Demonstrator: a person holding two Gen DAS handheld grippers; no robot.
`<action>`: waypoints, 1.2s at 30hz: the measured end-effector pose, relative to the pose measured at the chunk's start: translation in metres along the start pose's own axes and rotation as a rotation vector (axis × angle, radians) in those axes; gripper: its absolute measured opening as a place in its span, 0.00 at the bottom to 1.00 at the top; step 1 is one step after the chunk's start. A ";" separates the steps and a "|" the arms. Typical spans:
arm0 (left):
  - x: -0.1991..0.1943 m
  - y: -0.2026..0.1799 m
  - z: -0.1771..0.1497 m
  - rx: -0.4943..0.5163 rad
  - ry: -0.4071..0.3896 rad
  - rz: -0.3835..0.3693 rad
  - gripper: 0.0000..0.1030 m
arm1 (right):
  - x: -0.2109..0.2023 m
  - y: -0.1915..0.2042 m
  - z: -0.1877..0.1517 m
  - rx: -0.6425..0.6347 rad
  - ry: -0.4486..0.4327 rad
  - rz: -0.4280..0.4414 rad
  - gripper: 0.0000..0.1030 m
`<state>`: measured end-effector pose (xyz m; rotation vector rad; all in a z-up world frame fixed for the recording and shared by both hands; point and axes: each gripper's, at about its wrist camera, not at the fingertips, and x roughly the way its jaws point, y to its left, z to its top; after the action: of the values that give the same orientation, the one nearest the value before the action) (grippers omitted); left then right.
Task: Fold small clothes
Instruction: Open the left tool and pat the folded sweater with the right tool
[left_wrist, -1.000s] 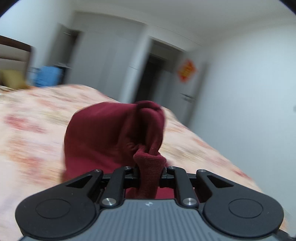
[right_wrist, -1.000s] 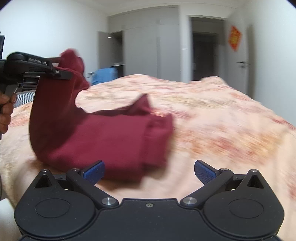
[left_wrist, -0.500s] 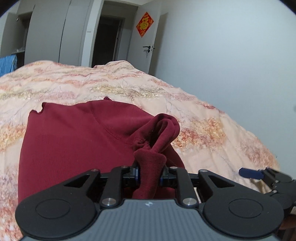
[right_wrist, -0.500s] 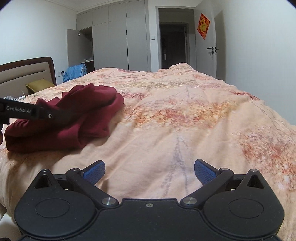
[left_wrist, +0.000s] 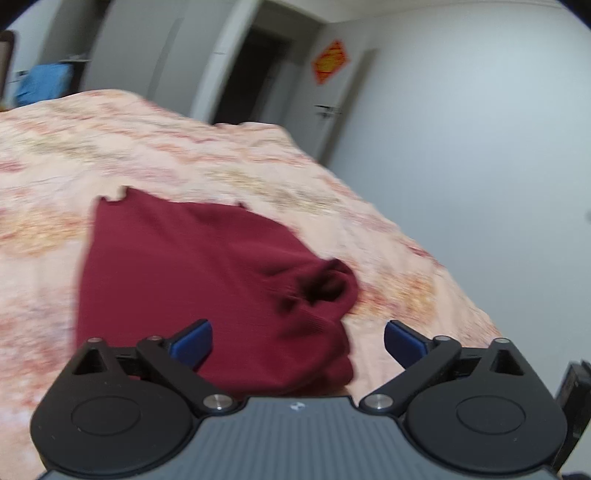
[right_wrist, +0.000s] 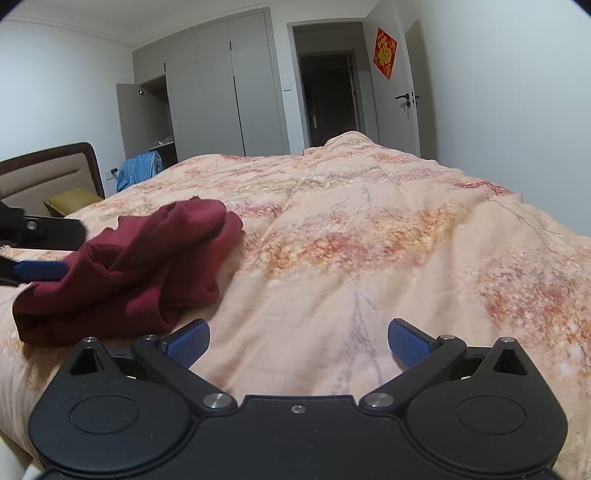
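Left gripper jaws now spread, released dark red garment they clamped before; garment lies on bed between jaws. Right gripper jaws remain spread, garment at their left.

A red diamond sign on the door bears "福".

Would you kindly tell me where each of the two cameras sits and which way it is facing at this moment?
Left wrist: on the left gripper, looking along its open blue-padded fingers at the dark red knit garment on the floral peach bedspread.
Right wrist: on the right gripper, open, facing across the bedspread towards the grey wardrobe and dark doorway.
Shared: garment, bedspread, doorway; the right view also catches the left gripper.
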<state>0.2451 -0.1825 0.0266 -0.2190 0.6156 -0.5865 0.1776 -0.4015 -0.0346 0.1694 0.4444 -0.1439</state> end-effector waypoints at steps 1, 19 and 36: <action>-0.006 0.005 0.002 -0.024 -0.008 0.033 1.00 | 0.001 0.002 0.002 0.001 -0.005 0.005 1.00; -0.042 0.095 -0.011 -0.346 0.006 0.396 1.00 | 0.041 0.095 0.055 0.013 -0.034 0.160 1.00; -0.036 0.088 -0.039 -0.249 -0.003 0.372 1.00 | 0.026 0.073 -0.007 0.066 0.040 0.053 1.00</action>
<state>0.2377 -0.0907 -0.0186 -0.3298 0.7061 -0.1492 0.2107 -0.3318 -0.0423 0.2491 0.4751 -0.1034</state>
